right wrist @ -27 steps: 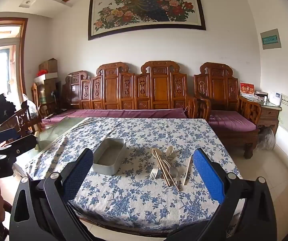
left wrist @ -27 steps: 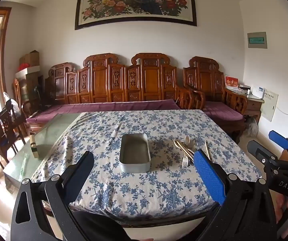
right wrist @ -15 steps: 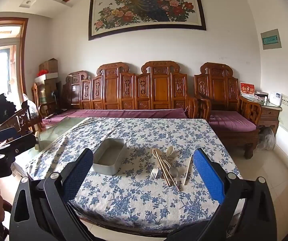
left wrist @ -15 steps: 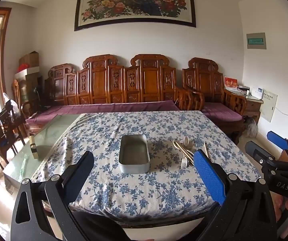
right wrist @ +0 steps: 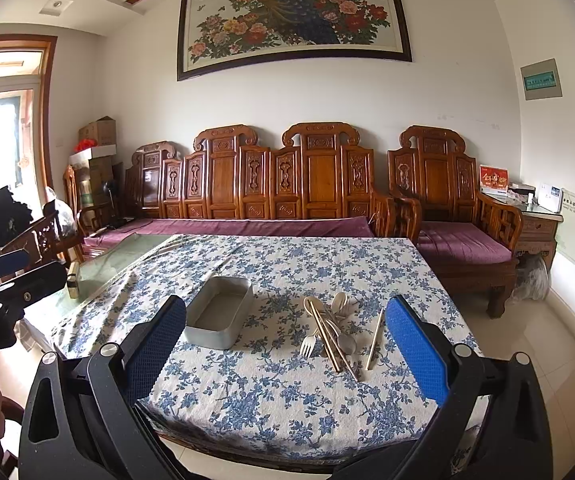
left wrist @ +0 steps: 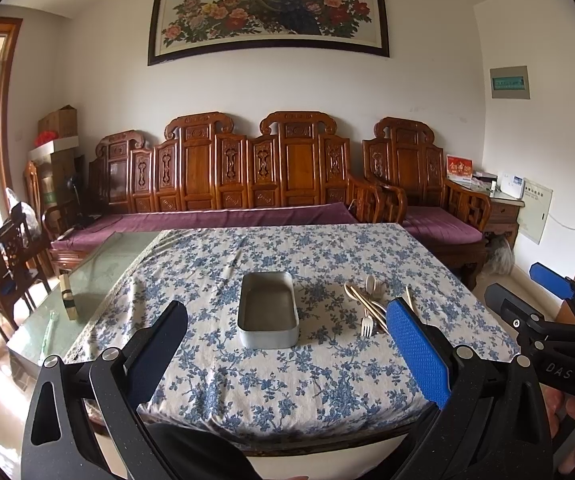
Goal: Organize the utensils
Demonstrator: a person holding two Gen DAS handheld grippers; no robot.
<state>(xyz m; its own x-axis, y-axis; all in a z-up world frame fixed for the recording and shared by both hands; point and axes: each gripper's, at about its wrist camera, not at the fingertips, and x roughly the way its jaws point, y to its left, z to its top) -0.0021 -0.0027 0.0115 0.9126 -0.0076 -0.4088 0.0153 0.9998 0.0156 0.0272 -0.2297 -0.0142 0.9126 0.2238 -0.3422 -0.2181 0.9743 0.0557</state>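
Note:
An empty grey metal tin [left wrist: 268,311] [right wrist: 218,313] sits on the blue-flowered tablecloth [left wrist: 271,384] [right wrist: 271,396]. To its right lies a pile of pale utensils [left wrist: 369,306] [right wrist: 333,330]: a fork [right wrist: 308,345], spoons and chopsticks, with one chopstick pair [right wrist: 375,338] apart at the right. My left gripper [left wrist: 287,344] is open and empty, held before the table's near edge. My right gripper [right wrist: 285,346] is open and empty too, also short of the table. Each gripper shows at the edge of the other's view.
A bare glass tabletop [left wrist: 99,268] extends left of the cloth, with a small wooden block [left wrist: 67,298] on it. A carved wooden sofa [left wrist: 247,184] stands behind the table, an armchair [right wrist: 459,216] at the right, chairs at the left.
Both grippers have stayed open and shifted only slightly; the left view has edged a little back and up. Nothing on the table has moved.

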